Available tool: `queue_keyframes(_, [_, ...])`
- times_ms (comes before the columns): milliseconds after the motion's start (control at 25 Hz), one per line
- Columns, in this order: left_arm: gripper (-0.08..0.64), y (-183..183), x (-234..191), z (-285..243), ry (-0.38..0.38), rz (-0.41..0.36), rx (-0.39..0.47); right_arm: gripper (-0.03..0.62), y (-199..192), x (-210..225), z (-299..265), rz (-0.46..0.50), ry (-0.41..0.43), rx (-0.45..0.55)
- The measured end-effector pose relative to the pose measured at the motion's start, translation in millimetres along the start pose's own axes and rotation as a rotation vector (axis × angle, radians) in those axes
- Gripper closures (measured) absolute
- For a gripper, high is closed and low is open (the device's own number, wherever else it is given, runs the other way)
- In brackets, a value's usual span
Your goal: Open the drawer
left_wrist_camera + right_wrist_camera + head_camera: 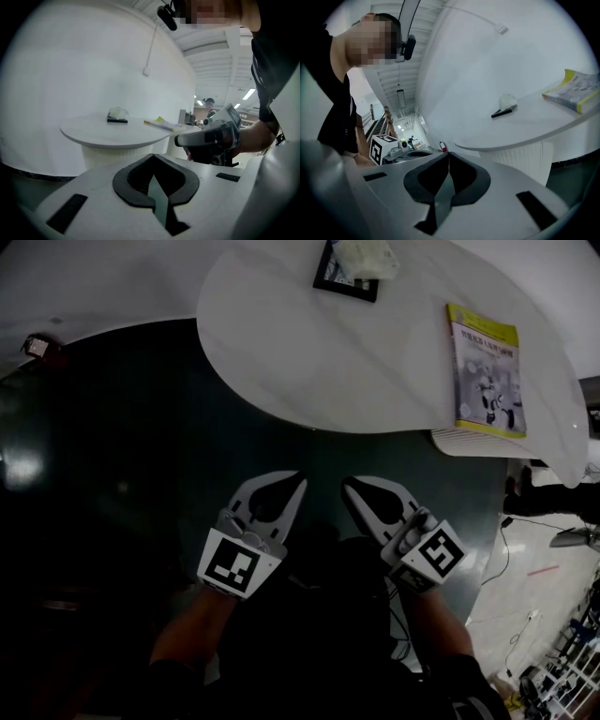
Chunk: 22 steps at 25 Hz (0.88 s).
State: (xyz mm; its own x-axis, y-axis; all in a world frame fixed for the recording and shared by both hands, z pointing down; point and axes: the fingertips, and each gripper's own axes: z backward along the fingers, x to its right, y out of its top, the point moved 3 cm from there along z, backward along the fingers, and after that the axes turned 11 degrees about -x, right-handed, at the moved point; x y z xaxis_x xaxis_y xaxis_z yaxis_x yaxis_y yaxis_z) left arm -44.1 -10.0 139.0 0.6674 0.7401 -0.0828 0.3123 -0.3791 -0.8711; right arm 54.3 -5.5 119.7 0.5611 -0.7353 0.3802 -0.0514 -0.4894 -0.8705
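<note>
White round table (375, 362) bears a yellow book (486, 371) and black tray (330, 279)

book (576, 93): cut by right edge | tray (345, 282): cut by top edge

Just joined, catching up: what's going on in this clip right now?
A person holds the left gripper and right gripper side by side, low before a round white table. Both are shut and empty. A book and a black tray lie on the table. No drawer shows in any view; opening hasn't started.
</note>
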Motion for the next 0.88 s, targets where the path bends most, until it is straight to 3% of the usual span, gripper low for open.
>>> queue_keyframes(280, [0.549, -74, -46, -64, 0.048, 0.062, 0.012, 0.575, -61, 54, -47, 0.07, 0.043, -0.042])
queue_keyframes(400, [0.548, -102, -53, -85, 0.031, 0.029, 0.0, 0.575, -84, 68, -60, 0.111, 0.055, -0.053])
queue_keyframes(480, [0.549, -123, -55, -102, 0.002, 0.026, -0.01, 0.575, -103, 81, -68, 0.125, 0.055, -0.055])
queue_keyframes(640, [0.549, -165, -57, -138, -0.133, 0.08, -0.043, 0.575, -136, 108, -79, 0.133, 0.058, -0.051])
queue_keyframes(880, [0.548, -215, -67, -165, -0.132, -0.08, -0.065, 0.575, -190, 127, -105, 0.217, 0.098, -0.033])
